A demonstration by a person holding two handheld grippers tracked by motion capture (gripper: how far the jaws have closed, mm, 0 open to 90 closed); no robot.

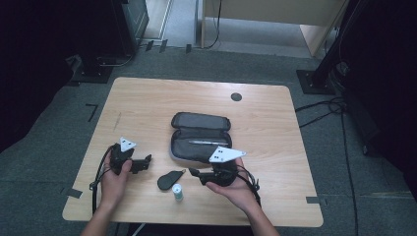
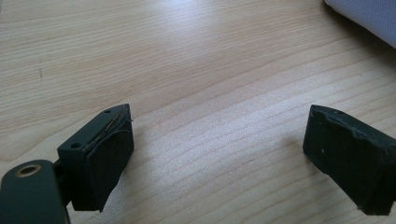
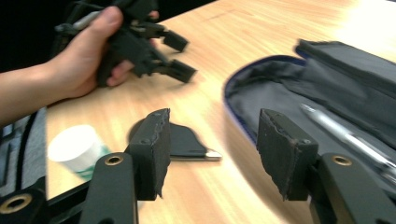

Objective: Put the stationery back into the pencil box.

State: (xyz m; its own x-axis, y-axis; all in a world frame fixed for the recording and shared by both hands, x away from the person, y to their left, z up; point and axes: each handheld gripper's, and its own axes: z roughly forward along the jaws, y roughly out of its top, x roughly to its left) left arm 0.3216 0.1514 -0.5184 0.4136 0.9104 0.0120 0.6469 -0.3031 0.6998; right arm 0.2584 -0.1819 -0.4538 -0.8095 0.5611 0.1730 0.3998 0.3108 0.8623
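On the wooden counter (image 1: pixel 147 105) an open dark pencil case (image 1: pixel 200 136) lay near the middle, its lid folded back toward the far side, with a silver pen (image 1: pixel 208 143) resting inside the near half. The right gripper (image 1: pixel 195 173) hovered just near of the case, held in the person's right hand (image 1: pixel 236 189), its tips pointing left toward a flat black teardrop-shaped object (image 1: pixel 170 180) that lay on the counter. In the right gripper view the jaws stood parted with nothing between them; the black object (image 3: pixel 184 142) sat beyond the left jaw, and the case (image 3: pixel 299 88) with its pen (image 3: pixel 345 135) spread out to the right. A small white-capped bottle (image 1: pixel 177 191) stood just near of the black object, close to the near edge. The left gripper (image 1: pixel 146 162) was held in the left hand (image 1: pixel 115 179) to the left of these things, well apart from the case; in the left gripper view its jaws were spread wide over bare wood.
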